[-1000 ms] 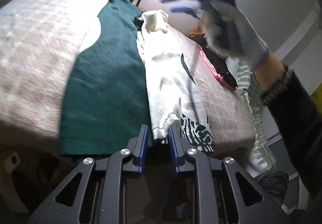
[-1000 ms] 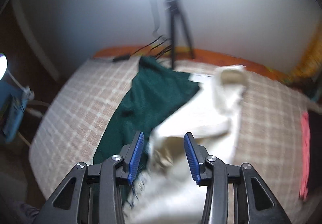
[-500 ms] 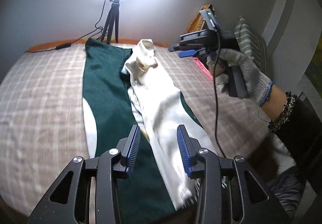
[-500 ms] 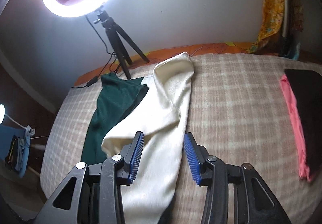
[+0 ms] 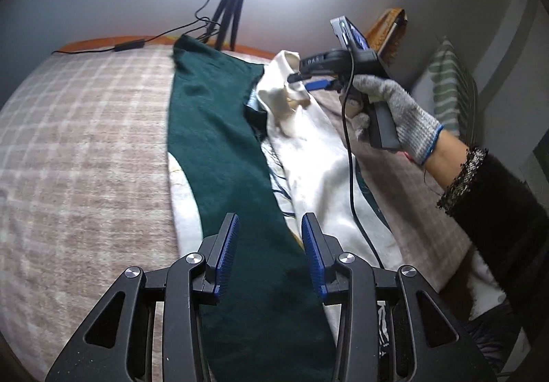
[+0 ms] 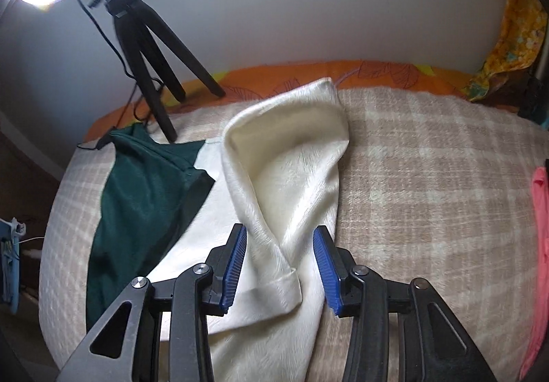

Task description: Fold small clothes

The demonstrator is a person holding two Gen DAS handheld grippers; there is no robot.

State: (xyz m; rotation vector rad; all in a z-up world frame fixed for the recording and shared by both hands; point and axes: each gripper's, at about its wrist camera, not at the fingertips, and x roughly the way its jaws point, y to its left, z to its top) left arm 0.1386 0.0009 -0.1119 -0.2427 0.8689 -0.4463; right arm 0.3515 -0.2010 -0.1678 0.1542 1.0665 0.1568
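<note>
Left gripper (image 5: 269, 245) first: jaws have just been opening and stand apart with nothing pinched, hovering over the green cloth (image 5: 219, 148) that runs away up the bed (image 5: 85, 142). Right gripper (image 6: 279, 260) now: jaws apart too, a moderate gap, blue pads either side of the cream garment (image 6: 291, 183) but not pressing it, so far as the wrist view shows; a folded hem sits loosely between them. From the left view that gripper, in a gloved hand (image 5: 394, 111), noses in at the cream collar end, cable (image 5: 353, 183) trailing across the fabric. The cream piece lies bunched and twisted along the middle of the bed, partly overlapping the green one, with a pink item (image 6: 538, 245) well off to the right. Here's the danger, as I read it: close on that doubled hem and only one layer may come up, dragging the fold crooked. The overlap is trouble as well, since a careless pinch could snag green along with cream. And that cable could catch a loose edge and pull the cloth askew. The tripod (image 6: 144, 56) stands close behind the far end, awkward for any big sweep.
</note>
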